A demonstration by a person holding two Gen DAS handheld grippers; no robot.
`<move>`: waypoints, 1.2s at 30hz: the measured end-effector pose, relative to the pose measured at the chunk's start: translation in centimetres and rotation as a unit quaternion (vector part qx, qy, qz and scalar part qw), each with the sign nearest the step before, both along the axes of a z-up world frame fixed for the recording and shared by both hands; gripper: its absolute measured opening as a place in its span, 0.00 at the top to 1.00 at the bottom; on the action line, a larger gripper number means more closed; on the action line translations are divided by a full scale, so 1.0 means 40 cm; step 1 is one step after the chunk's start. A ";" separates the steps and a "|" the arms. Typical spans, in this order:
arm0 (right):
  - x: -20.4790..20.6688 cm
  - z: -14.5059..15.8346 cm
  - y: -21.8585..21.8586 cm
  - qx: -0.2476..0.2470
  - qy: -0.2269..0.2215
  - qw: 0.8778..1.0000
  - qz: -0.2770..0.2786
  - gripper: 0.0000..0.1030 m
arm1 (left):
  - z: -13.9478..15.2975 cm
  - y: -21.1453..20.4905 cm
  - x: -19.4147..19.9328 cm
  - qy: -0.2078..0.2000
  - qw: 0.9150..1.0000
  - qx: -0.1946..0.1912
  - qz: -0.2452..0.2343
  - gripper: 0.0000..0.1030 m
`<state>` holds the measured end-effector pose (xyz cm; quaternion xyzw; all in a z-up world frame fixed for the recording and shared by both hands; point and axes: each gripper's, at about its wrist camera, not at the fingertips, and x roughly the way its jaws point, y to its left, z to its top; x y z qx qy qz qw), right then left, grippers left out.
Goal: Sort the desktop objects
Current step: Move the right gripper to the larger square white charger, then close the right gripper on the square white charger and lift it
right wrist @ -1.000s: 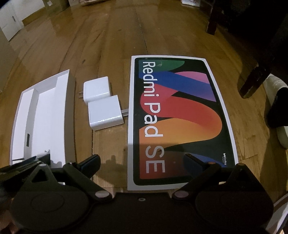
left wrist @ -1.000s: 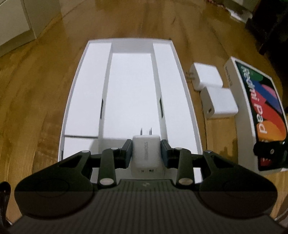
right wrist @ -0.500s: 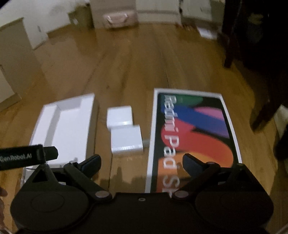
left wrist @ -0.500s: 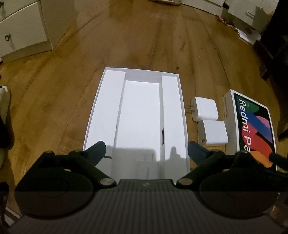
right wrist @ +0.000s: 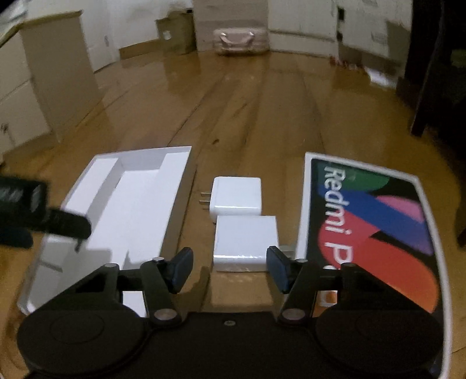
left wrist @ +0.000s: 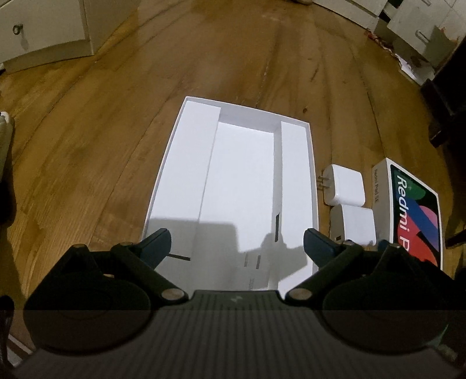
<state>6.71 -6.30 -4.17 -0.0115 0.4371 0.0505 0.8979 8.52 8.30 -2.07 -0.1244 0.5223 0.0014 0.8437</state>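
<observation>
A white open box tray with long compartments lies on the wooden surface; it also shows in the right wrist view. My left gripper is open and empty above its near end. A white charger lies in the tray's near end, in shadow. Two more white chargers lie side by side between the tray and the Redmi Pad SE box lid. My right gripper is open just short of the nearer charger; the farther charger lies beyond it.
The colourful box lid lies flat at the right. White cabinets stand at the far left, a pink case at the back wall and dark furniture at the right. My left gripper shows blurred over the tray.
My left gripper let go of the charger into the tray's near end, opened and rose. My right gripper moved left from the box lid to the nearer charger and narrowed its opening.
</observation>
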 end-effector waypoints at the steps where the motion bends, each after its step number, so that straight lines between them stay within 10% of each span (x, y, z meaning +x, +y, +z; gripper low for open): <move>1: 0.008 -0.004 0.001 0.000 0.007 1.000 0.001 0.40 | -0.001 -0.002 0.003 0.002 1.000 -0.003 -0.001 0.04; 22: 0.080 -0.075 0.026 -0.064 0.015 0.998 -0.001 0.35 | -0.015 -0.052 0.000 0.009 1.000 0.019 -0.006 0.04; 36: 0.083 -0.045 -0.011 -0.010 0.042 0.998 -0.048 0.37 | -0.011 -0.060 -0.005 0.015 0.999 0.029 -0.016 0.04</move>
